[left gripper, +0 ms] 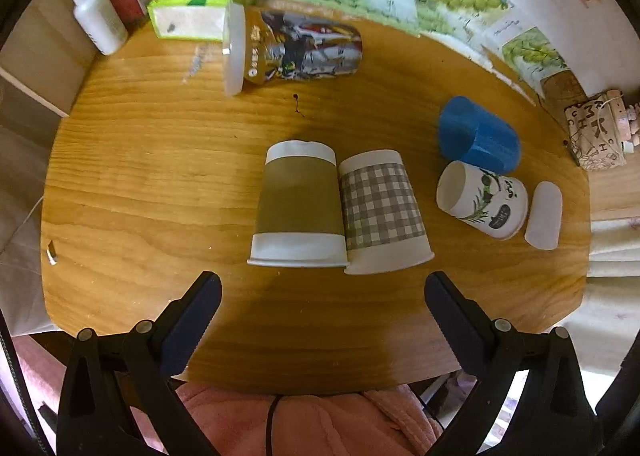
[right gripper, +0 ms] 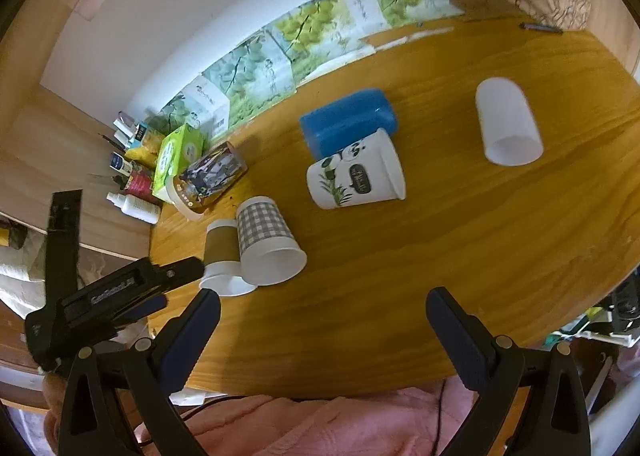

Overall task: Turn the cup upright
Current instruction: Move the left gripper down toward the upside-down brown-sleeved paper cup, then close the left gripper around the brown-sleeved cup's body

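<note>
Left gripper [left gripper: 322, 296] spread wide, empty. Brown cup [left gripper: 298, 207] lies on its side just ahead of the jaws, long axis pointing away, rim nearest, touching the checked cup [left gripper: 382, 207]. Right gripper [right gripper: 322, 312] also wide, farther off; left is nearer.

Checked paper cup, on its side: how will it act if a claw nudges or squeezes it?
The checked cup probably rolls in an arc: tapered, lying down. Likely light and crushable, thin open rim. The touching brown-sleeved cup may move too.

dim warm light; soft central shadow; fisheye edges bent, slightly blurred
</note>
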Motion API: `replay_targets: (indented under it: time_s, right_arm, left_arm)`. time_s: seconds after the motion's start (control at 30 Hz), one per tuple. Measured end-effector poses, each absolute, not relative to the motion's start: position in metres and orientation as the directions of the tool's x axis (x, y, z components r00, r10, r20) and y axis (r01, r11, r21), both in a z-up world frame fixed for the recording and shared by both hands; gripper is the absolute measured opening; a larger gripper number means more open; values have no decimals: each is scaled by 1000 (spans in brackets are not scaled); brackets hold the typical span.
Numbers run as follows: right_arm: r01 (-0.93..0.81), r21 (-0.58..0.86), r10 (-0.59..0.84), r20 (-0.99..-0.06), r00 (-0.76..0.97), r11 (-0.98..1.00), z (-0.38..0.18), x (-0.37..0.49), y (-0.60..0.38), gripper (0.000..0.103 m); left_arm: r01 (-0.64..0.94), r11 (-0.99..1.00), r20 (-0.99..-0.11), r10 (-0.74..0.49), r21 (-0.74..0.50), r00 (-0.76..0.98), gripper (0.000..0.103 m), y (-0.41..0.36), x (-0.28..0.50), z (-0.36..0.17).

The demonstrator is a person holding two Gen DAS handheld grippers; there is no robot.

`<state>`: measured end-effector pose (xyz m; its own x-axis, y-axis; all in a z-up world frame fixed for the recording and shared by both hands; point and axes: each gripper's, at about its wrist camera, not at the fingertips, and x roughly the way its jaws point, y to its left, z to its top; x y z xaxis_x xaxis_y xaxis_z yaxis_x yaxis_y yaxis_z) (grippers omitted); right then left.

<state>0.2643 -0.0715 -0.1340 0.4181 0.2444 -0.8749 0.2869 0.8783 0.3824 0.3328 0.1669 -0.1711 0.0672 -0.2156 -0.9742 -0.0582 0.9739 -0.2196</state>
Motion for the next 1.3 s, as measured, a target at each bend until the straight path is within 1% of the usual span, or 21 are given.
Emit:
replay_targets:
  time_s: [0.27,0.43,0.6,0.73,0.83,0.9,1.07,1.3]
  right_arm:
    - [293,520,419,-841,343,803,-167,286,-72,103]
    - [318,583,512,-811,281,748,-188,297,-68,103]
    - [340,639,601,-768,223,690,-209,307,-62,103]
    - [358,662,642,-742,194,658,-220,312,-57,103]
    - [370,680,671,-720,177,633,-227,316,-55,103]
    - [378,689,683,-709,176,618,-230,318,-55,103]
    - [389,707,696,-690,198,590,-234,323,-53,103]
    - [393,704,696,-692,192,592,-238,321,-50,103]
  left_arm:
    - [-94,972,-976,-217,-216,2,98,169,353,-192]
    - [-154,964,-971,-229,-217,-65,97,177,363,-208]
    - [-169,962,-966,-233,-213,-110,92,181,371,-220]
    - [-171,963,-964,-233,-210,-129,90,183,376,-226]
    - [-167,966,-961,-222,-195,-163,84,183,379,-233]
    - [-168,969,-959,-214,-184,-187,81,180,382,-239]
    - [-146,970,-949,-226,-197,-220,71,177,384,-247]
    - [-98,975,-954,-218,-201,-205,70,171,391,-242]
